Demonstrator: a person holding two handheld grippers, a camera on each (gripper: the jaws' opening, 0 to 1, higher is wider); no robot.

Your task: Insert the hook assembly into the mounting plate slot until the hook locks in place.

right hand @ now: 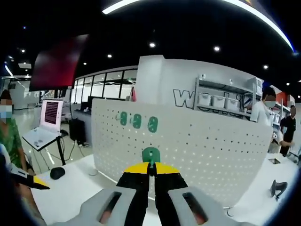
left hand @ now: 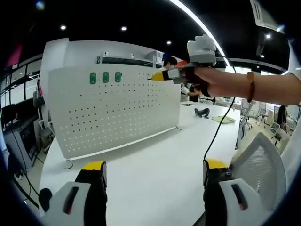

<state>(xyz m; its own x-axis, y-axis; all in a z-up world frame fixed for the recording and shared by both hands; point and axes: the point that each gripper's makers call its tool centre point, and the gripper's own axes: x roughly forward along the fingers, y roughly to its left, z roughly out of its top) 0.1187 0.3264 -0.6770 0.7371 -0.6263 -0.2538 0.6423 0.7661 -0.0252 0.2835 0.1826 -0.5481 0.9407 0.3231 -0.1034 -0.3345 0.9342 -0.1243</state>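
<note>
we see right hand-held gripper pinching green hook near pegboard | three hooks mounted | left hand-held gripper spread, holding nothing | insertion left

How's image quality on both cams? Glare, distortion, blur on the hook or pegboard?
Left gripper view: strong fisheye bend in the pegboard edges; a ceiling light strip blows out; the right gripper near the board looks slightly soft. Right gripper view: the green hook held in the right gripper is sharp, the pegboard holes are legible, lighting is even, and there is no glare on the board.
</note>
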